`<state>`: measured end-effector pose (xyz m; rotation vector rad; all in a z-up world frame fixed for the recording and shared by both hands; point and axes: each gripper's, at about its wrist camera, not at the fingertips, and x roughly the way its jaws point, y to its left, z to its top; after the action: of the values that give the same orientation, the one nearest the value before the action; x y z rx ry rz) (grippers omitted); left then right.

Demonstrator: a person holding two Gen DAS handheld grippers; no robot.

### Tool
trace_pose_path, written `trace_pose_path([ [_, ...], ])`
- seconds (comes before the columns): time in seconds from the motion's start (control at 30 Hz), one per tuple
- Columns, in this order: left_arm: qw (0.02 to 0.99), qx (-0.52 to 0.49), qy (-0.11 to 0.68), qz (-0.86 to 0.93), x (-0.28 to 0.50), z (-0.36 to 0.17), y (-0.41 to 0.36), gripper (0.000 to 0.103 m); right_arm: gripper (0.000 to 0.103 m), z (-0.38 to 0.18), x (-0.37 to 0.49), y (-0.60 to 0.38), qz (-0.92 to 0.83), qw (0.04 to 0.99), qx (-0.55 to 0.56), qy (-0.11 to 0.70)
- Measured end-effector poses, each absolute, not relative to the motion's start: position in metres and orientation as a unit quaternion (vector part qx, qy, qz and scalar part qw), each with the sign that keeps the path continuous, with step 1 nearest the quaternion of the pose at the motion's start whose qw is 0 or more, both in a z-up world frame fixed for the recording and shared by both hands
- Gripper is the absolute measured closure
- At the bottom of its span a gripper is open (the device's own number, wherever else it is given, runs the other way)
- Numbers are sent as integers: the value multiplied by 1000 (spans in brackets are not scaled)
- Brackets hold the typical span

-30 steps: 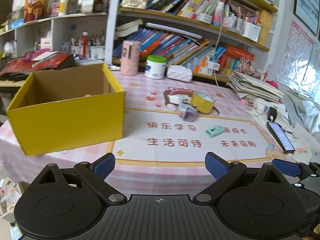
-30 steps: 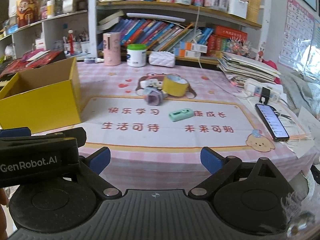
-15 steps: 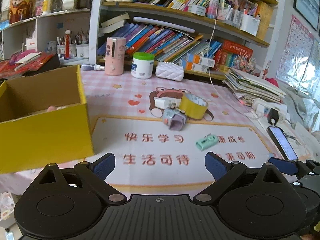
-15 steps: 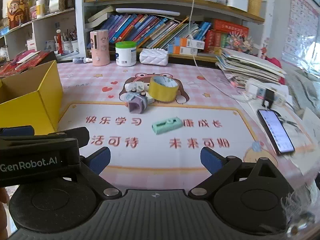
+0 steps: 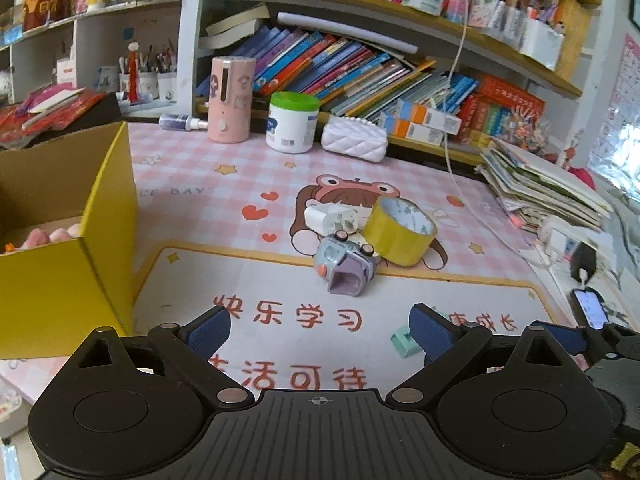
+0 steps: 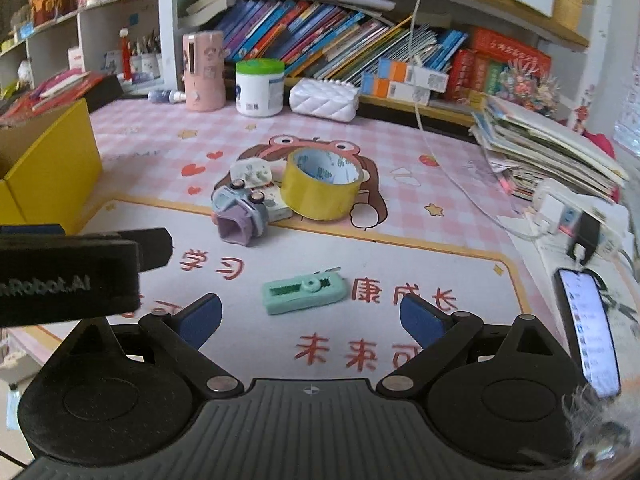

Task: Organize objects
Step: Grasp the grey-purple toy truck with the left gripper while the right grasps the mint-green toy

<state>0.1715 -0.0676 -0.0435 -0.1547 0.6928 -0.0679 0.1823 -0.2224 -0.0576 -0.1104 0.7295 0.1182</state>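
You face a table (image 5: 224,184) under a pink checked cloth, pushed against a wooden bookshelf (image 5: 400,4) crammed with leaning books (many lying flat). To your left stands a white shelf unit (image 5: 80,40) with pen cups; to your right, a pale wall (image 6: 600,60) catches daylight above a stack of papers (image 6: 548,144).

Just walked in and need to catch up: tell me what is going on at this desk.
A person holds a two-finger gripper in each hand over a cluttered desk, tidying loose items. Both the left gripper and the right gripper are open and empty. The right one points at a mint-green utility knife on the mat. Beyond it lie a yellow tape roll, a small purple toy and a white charger. A yellow box stands at the left, something pink already inside.
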Motion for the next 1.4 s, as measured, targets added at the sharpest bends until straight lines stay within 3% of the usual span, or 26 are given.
trace_pose_path([
  [0.47, 933, -82, 348, 39, 204, -47, -79, 6, 10, -99, 256, -239, 124, 904, -60, 404],
  [0.53, 932, -81, 350, 43, 207, -47, -80, 6, 18, -100, 260, -241, 140, 903, -51, 403],
  [0.67, 932, -80, 352, 47, 212, -48, -85, 6, 71, -99, 262, -240, 181, 897, -48, 402],
  [0.77, 932, -78, 350, 45, 215, -48, -88, 6, 80, -101, 265, -241, 186, 892, -56, 409],
  [0.93, 933, -80, 347, 42, 221, -46, -93, 6, 77, -99, 267, -250, 174, 893, -51, 412],
  [1.0, 935, -81, 344, 42, 221, -45, -93, 6, 51, -94, 265, -252, 169, 896, -51, 406],
  [1.07, 935, -86, 340, 46, 220, -44, -91, 6, 31, -89, 260, -253, 168, 904, -55, 390],
  [1.1, 935, -90, 340, 49, 219, -44, -89, 6, 26, -86, 257, -252, 170, 906, -60, 382],
  [1.17, 933, -95, 342, 53, 219, -45, -86, 6, 22, -86, 255, -249, 179, 907, -69, 376],
  [1.4, 929, -92, 353, 59, 219, -50, -81, 6, 21, -95, 262, -236, 193, 897, -74, 390],
])
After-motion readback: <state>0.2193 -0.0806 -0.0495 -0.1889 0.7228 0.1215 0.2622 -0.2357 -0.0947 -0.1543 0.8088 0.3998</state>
